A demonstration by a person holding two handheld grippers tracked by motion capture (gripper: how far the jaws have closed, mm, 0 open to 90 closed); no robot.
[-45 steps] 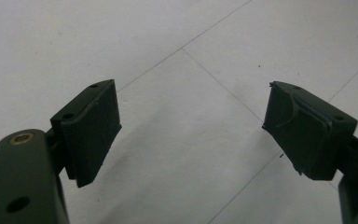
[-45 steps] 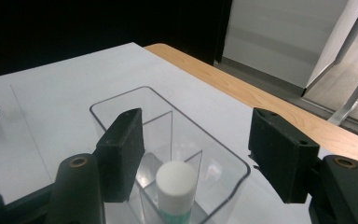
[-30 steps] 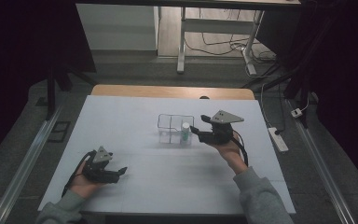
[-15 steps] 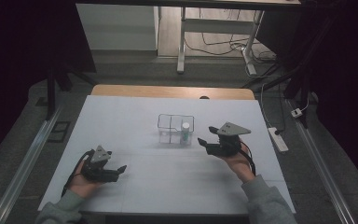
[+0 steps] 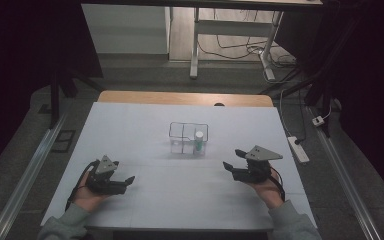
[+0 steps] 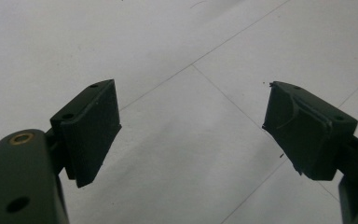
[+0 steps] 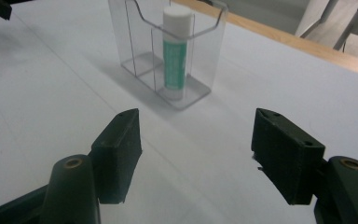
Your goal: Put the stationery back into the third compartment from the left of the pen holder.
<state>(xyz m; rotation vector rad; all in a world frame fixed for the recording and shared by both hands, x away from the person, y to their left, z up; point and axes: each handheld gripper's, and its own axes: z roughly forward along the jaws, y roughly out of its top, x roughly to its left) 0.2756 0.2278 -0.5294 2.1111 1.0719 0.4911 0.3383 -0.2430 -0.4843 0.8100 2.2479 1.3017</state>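
We see a glue stick (image 7: pixel 175 51) with a white cap and green label standing upright in a clear plastic holder (image 7: pixel 200 70), in the compartment at the holder's right end as the high view shows it (image 5: pixel 198 142). The clear plastic holder (image 5: pixel 188 137) sits just above the middle of the frame in the high view, on a white surface (image 5: pixel 145 125), and its other compartments look bare.

Our right gripper (image 5: pixel 233 168) is at the lower right of the holder in the high view, well apart from it, held in a hand (image 5: pixel 266 189) that comes in from the bottom edge. In the right gripper view the right gripper (image 7: pixel 196 149) has its jaws spread wide with nothing between them, and the holder with the glue stick stands beyond them in the upper middle of the frame.

Our left gripper (image 5: pixel 125 181) is at the lower left of the high view, resting near the surface and far from the holder, held in the other hand (image 5: pixel 87 192). In the left gripper view the left gripper (image 6: pixel 191 130) is also released, its jaws apart over bare white surface (image 6: pixel 186 56) crossed by thin lines.

Along the far edge of the surface in the high view runs a wooden strip (image 5: pixel 180 98), and a power strip (image 5: pixel 298 149) lies on the floor at the right.
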